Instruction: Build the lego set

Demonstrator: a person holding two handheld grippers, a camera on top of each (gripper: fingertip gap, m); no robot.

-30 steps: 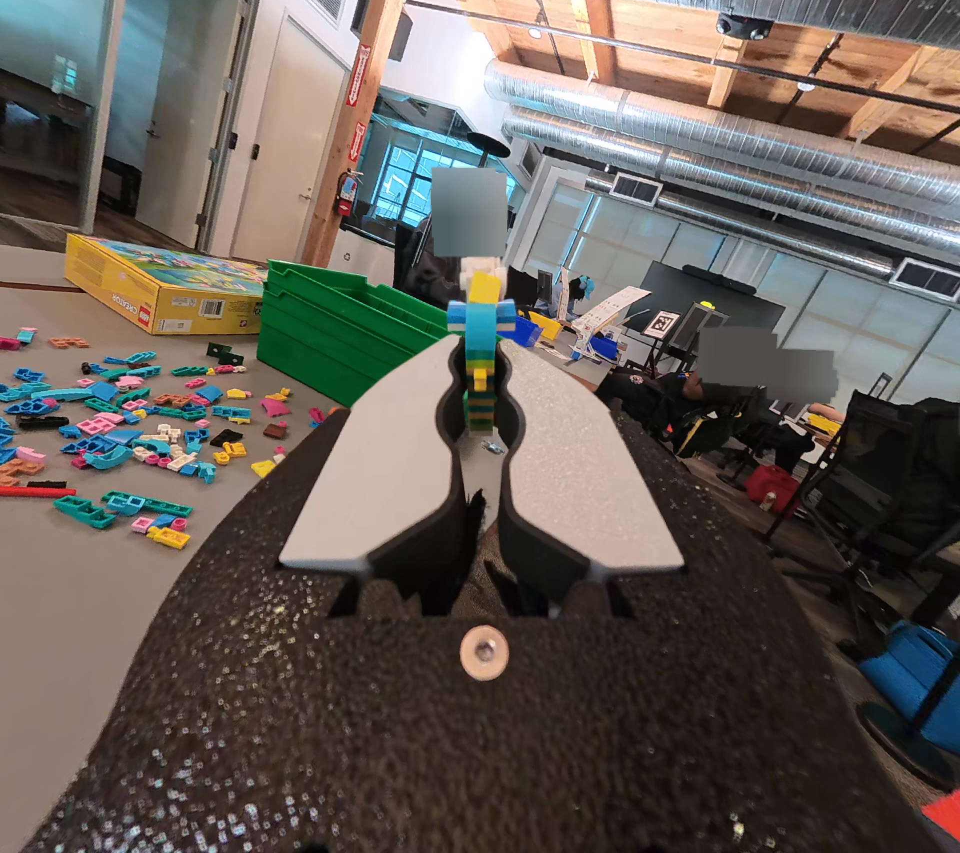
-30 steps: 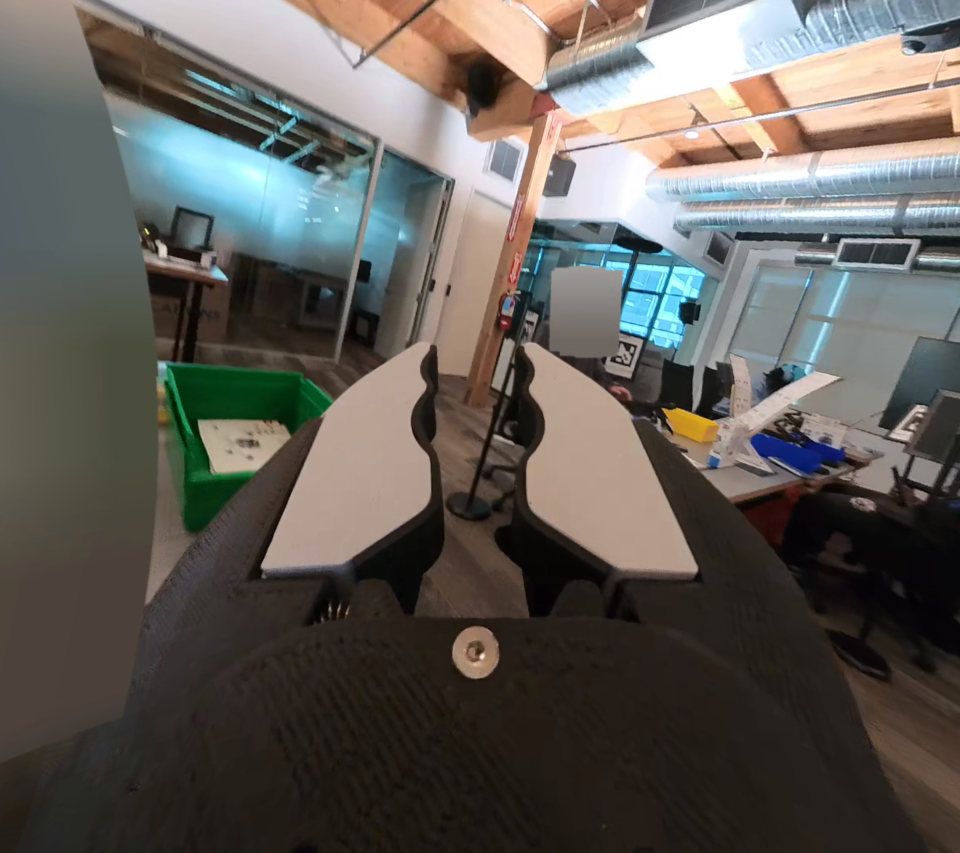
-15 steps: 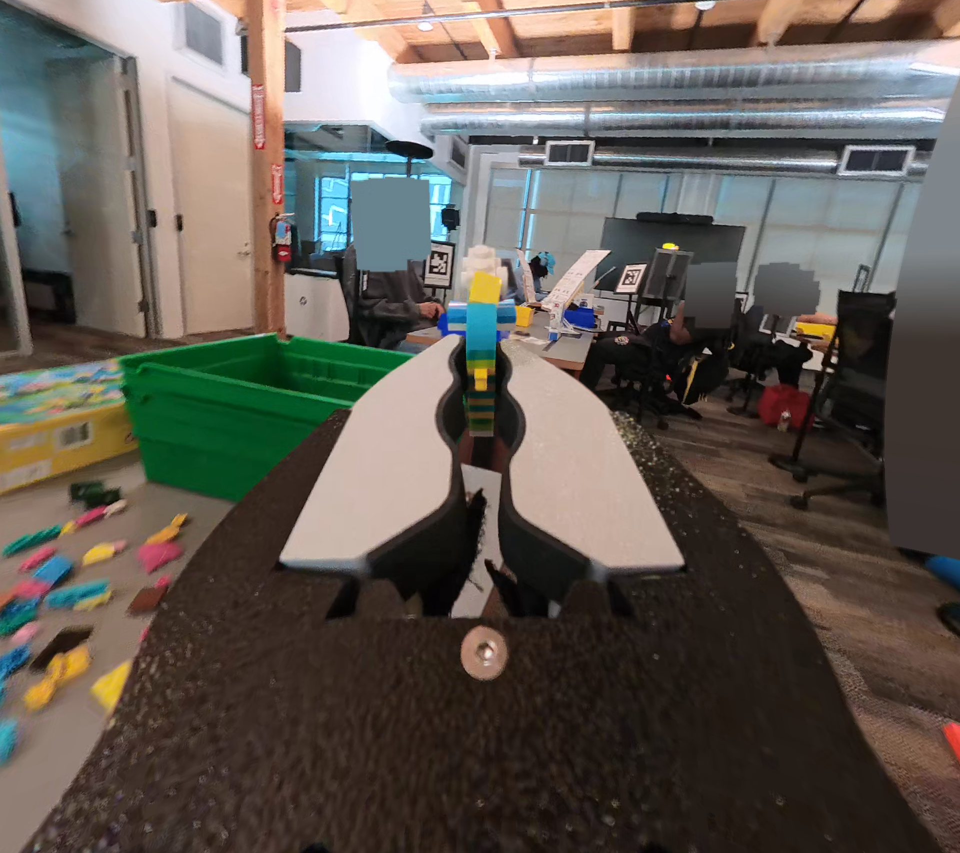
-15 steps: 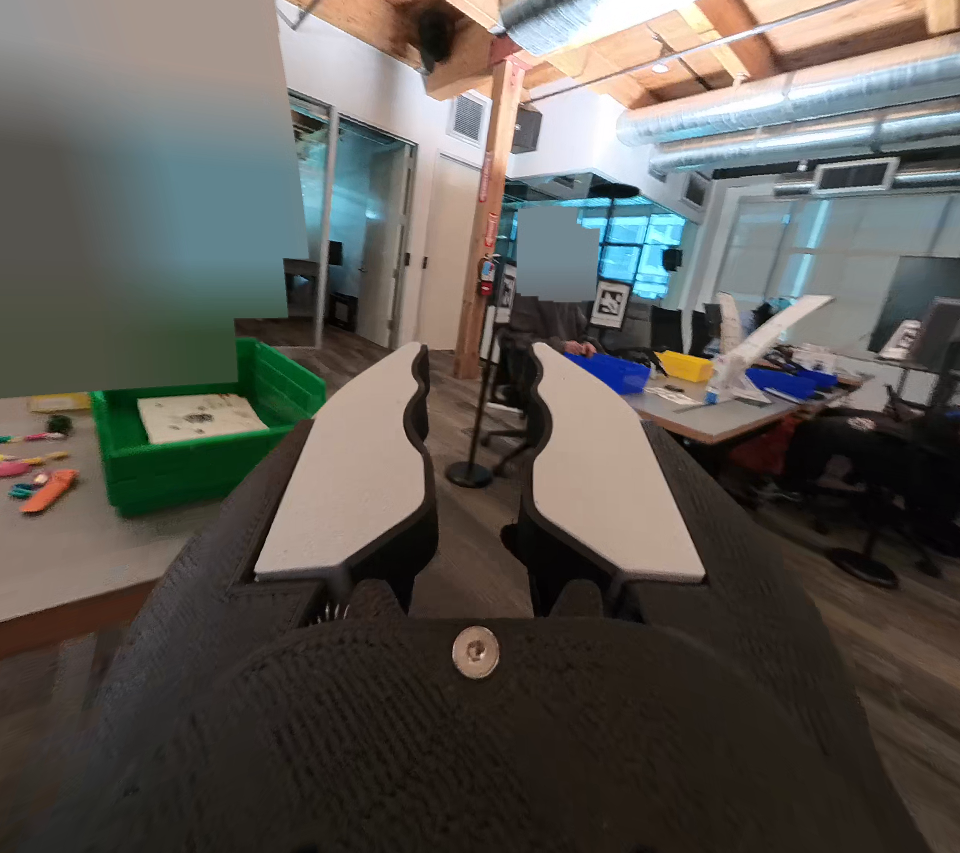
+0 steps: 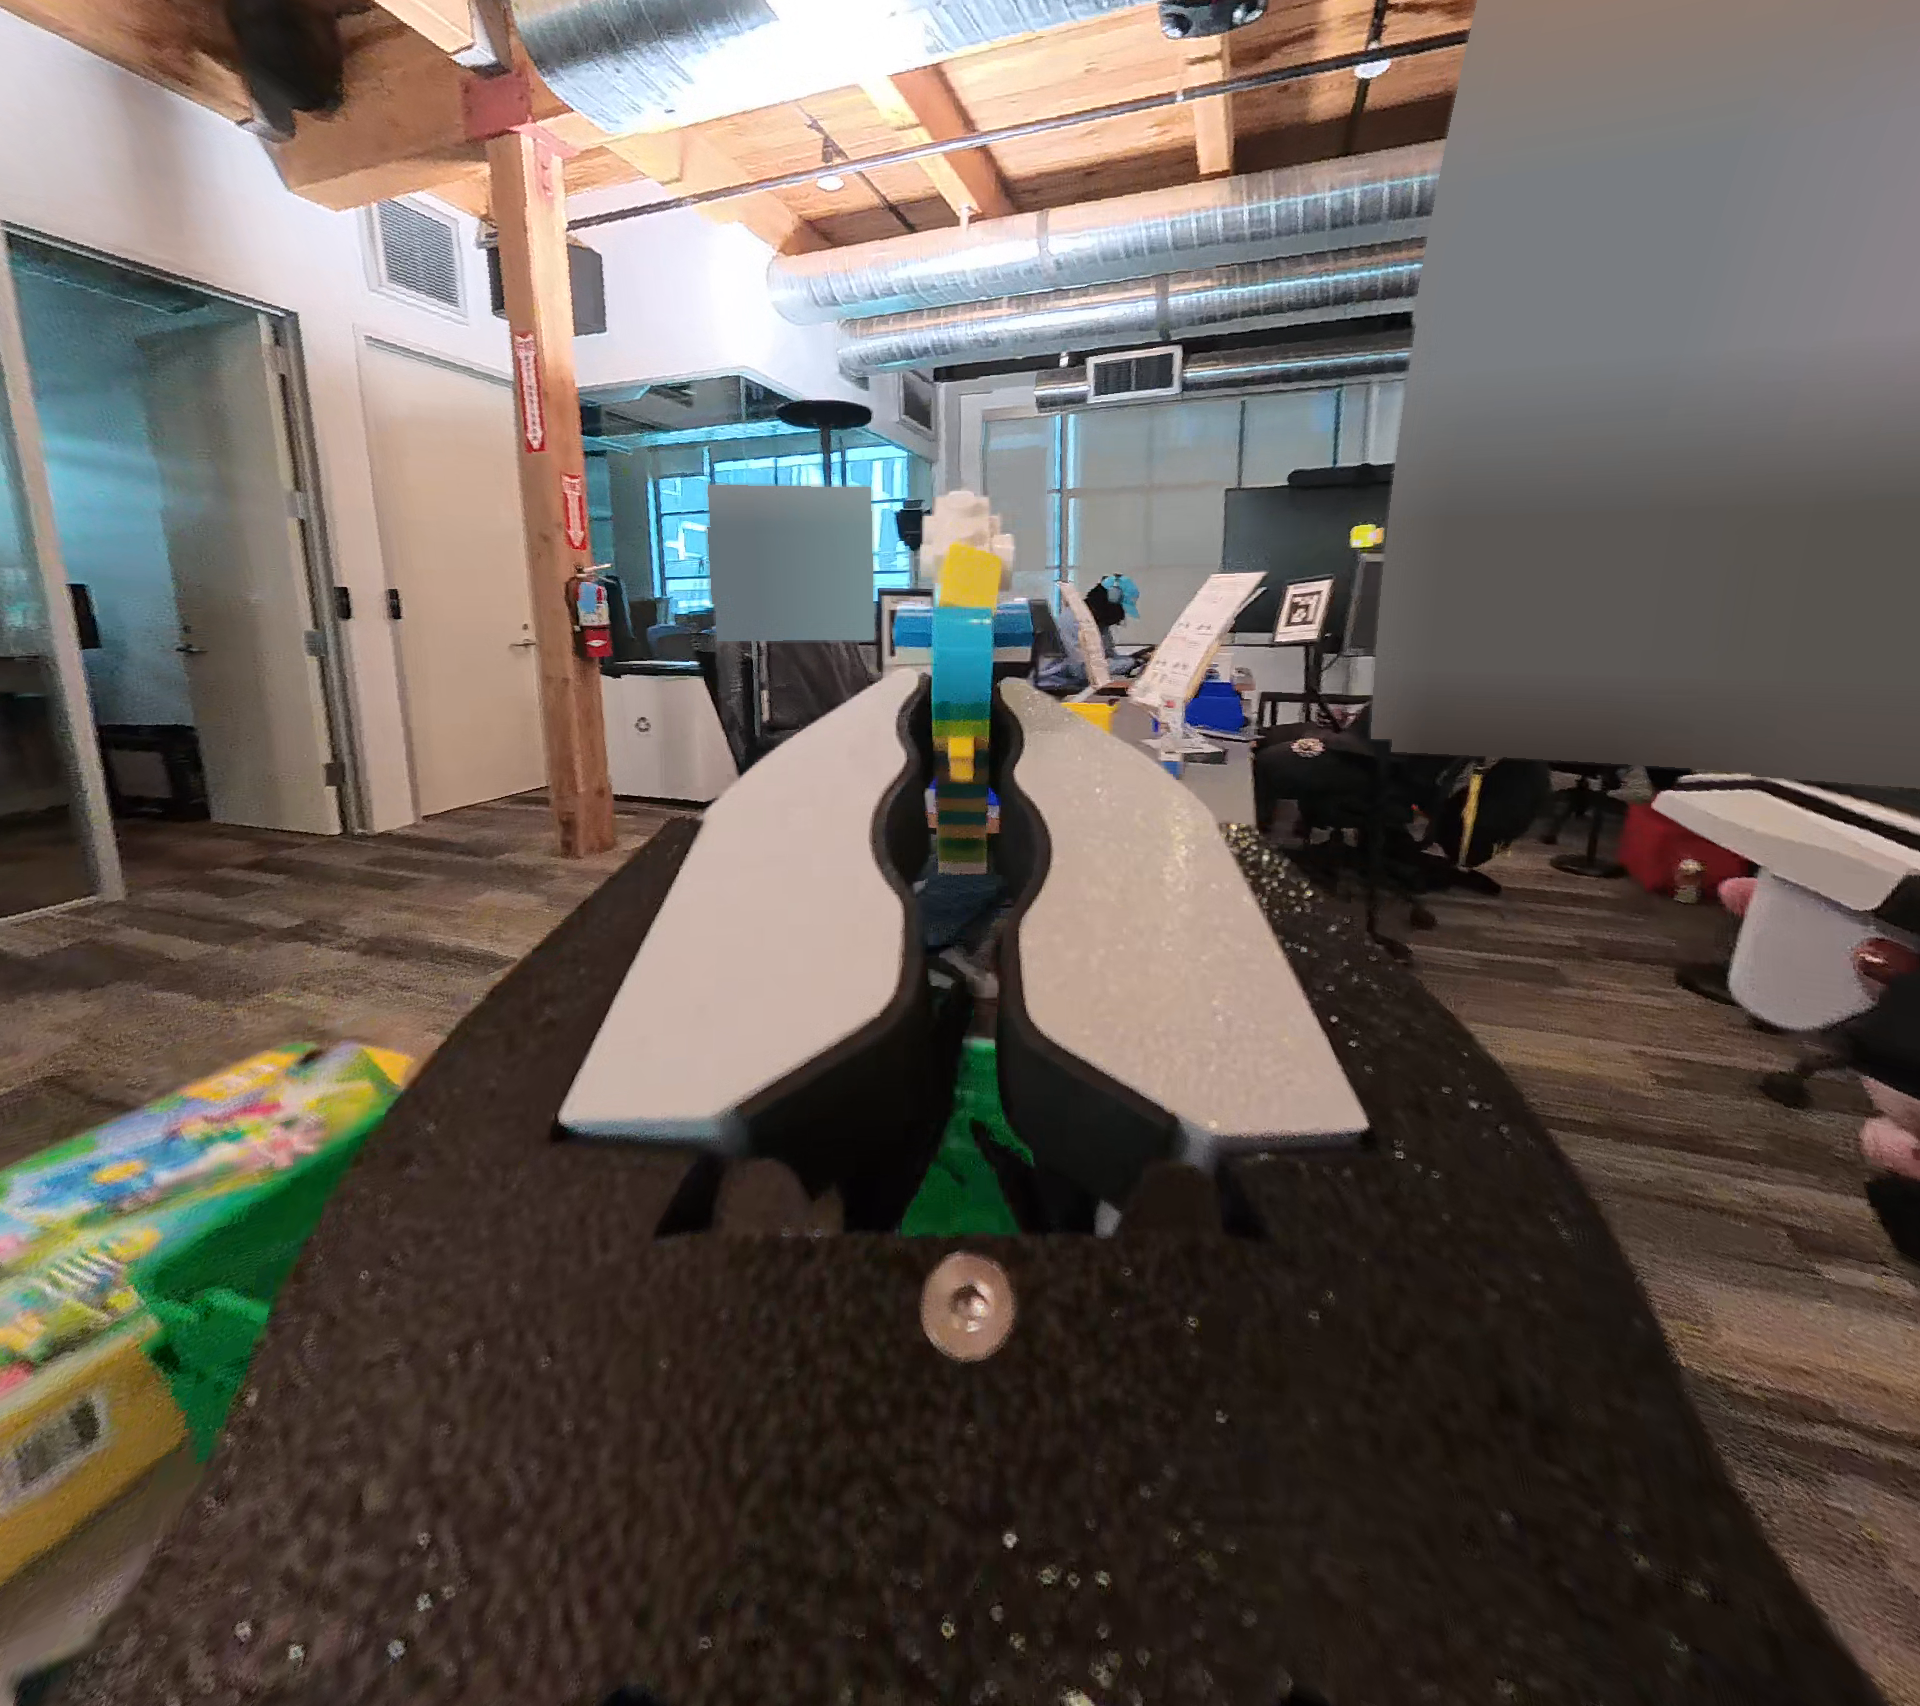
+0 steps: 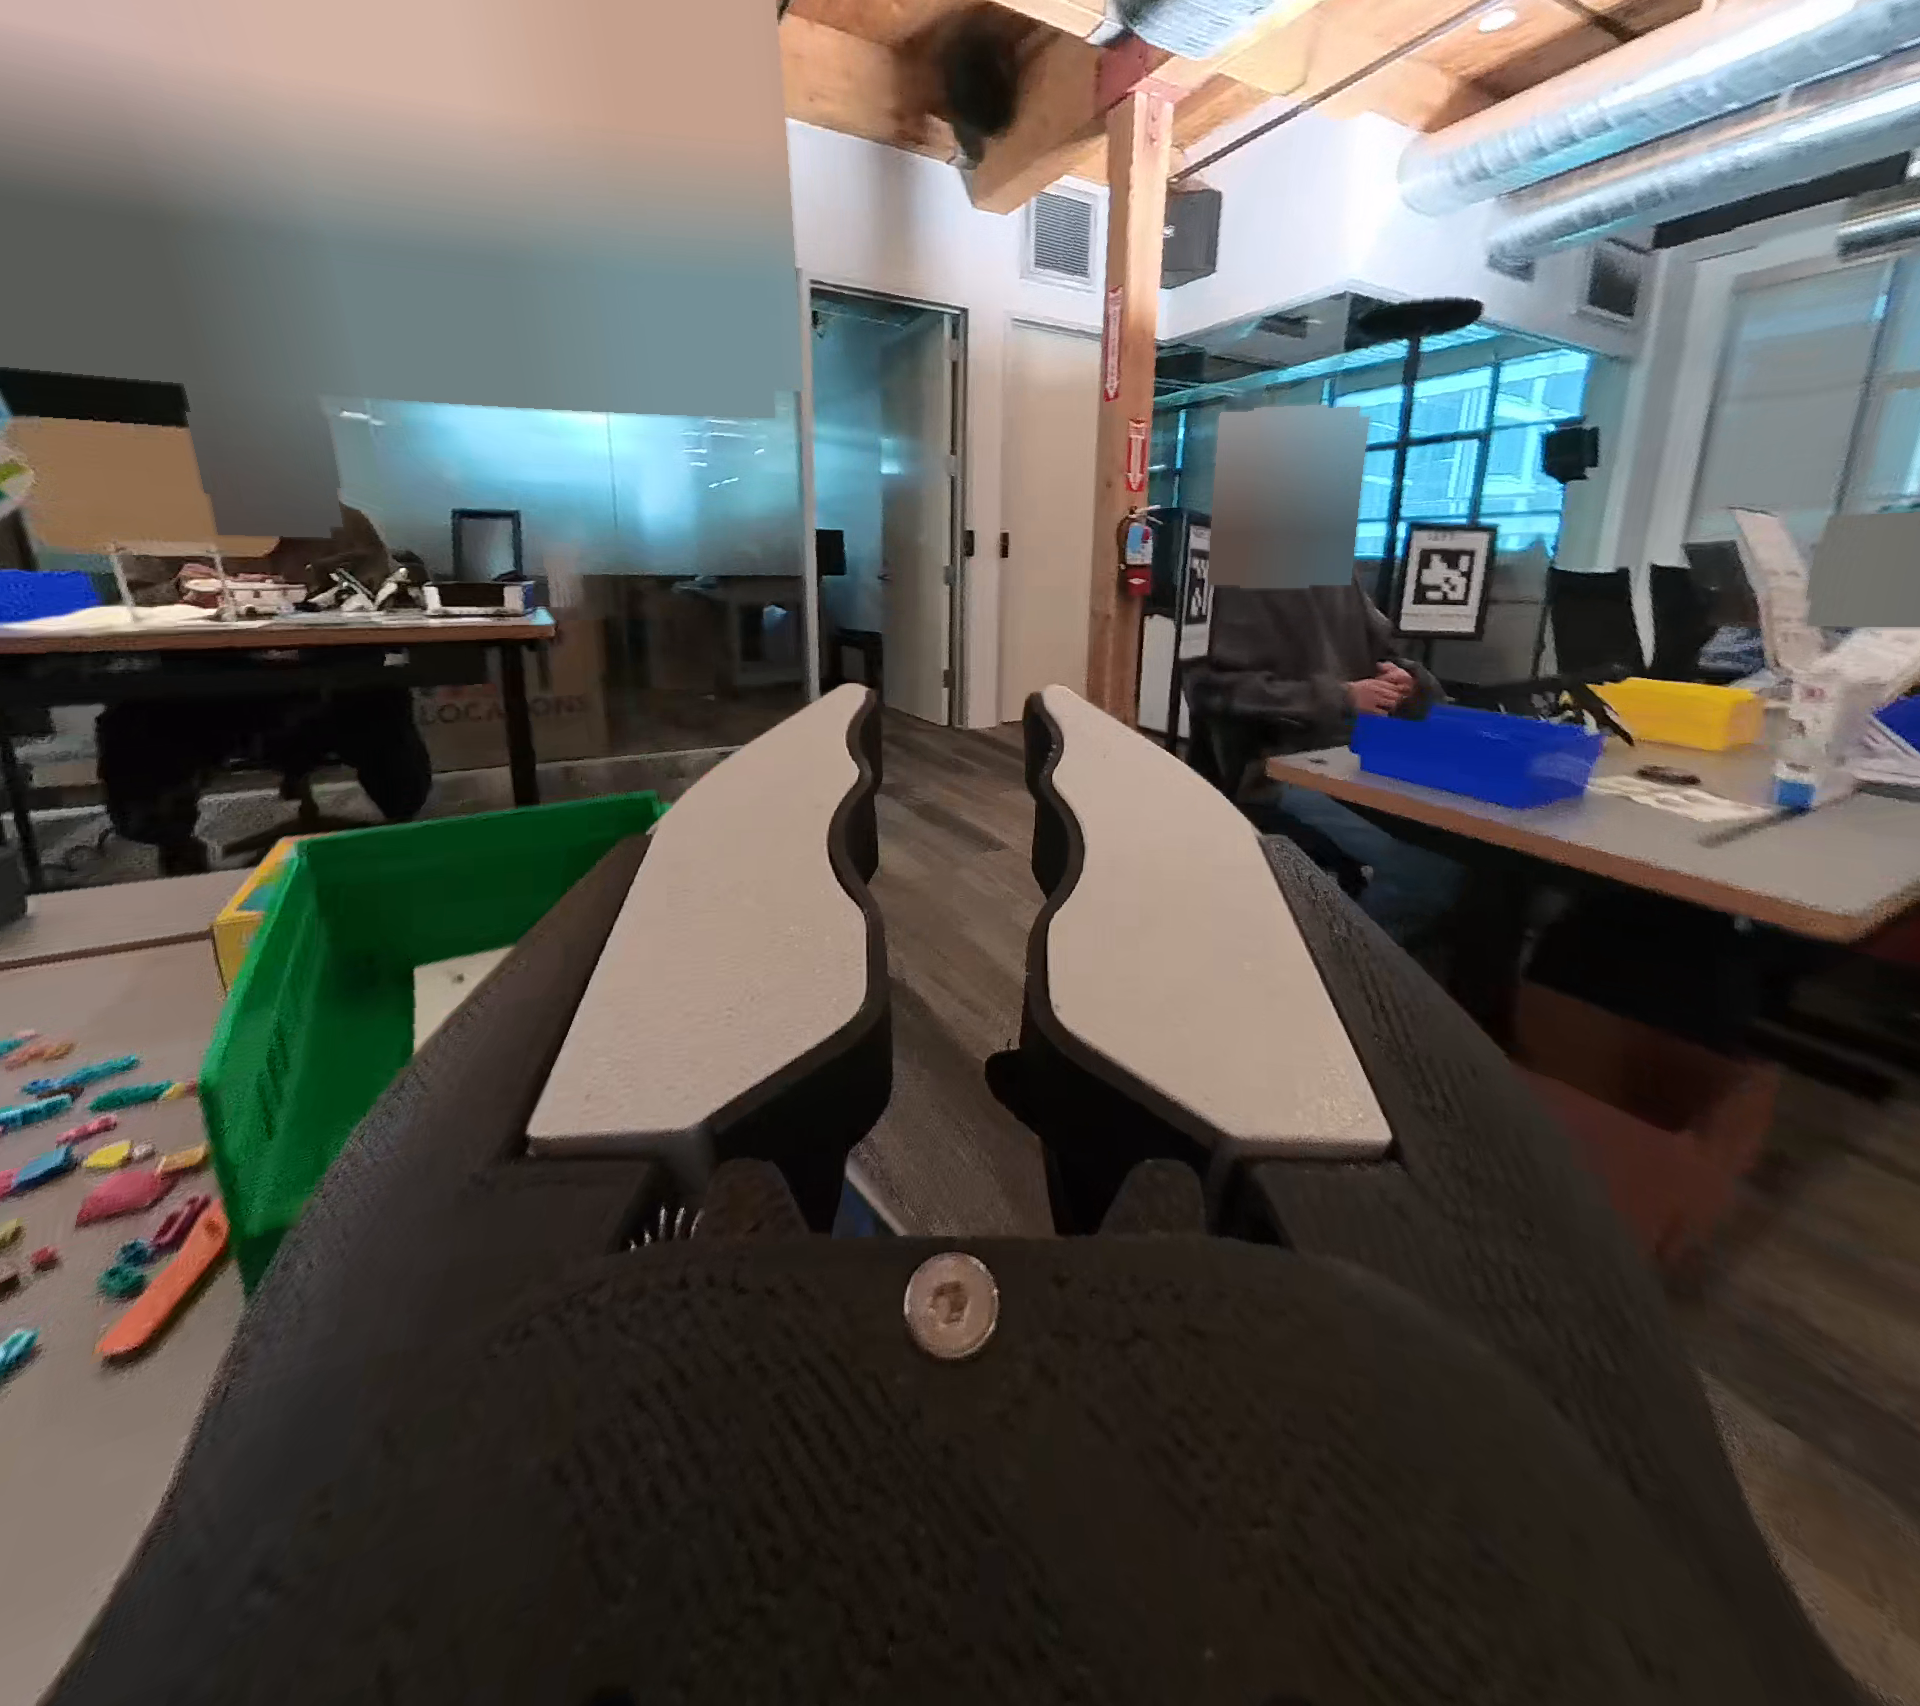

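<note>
A: Two grippers up in the air, both well above the table. The left gripper [image 5: 961, 700] is pinched tight on a lego build [image 5: 964, 680], a thin upright stack with green and brown bands low down, a turquoise piece in the middle, a yellow block and a white bit at the top.

B: Upright between the fingers?

A: Yes, standing straight, its top poking out past the fingertips. The right gripper [image 6: 951, 721] holds nothing; its jaws stand apart with only floor showing through the gap.

B: Where is the rest of the set?

A: Loose lego pieces [image 6: 73, 1137] lie scattered on the grey table [image 6: 62, 1448], pink, teal and yellow ones, with an orange brick separator [image 6: 166, 1293] near them. Just beside them sits a green bin [image 6: 301, 1012] with a sheet of paper in it. The lego box [image 5: 114, 1241] shows low on the left in the left wrist view, blurred.

B: Anyone else about?

A: A seated person [image 6: 1299, 669] at a far table [image 6: 1662, 867] with a blue bin [image 6: 1475, 752] and a yellow bin [image 6: 1683, 711].
</note>
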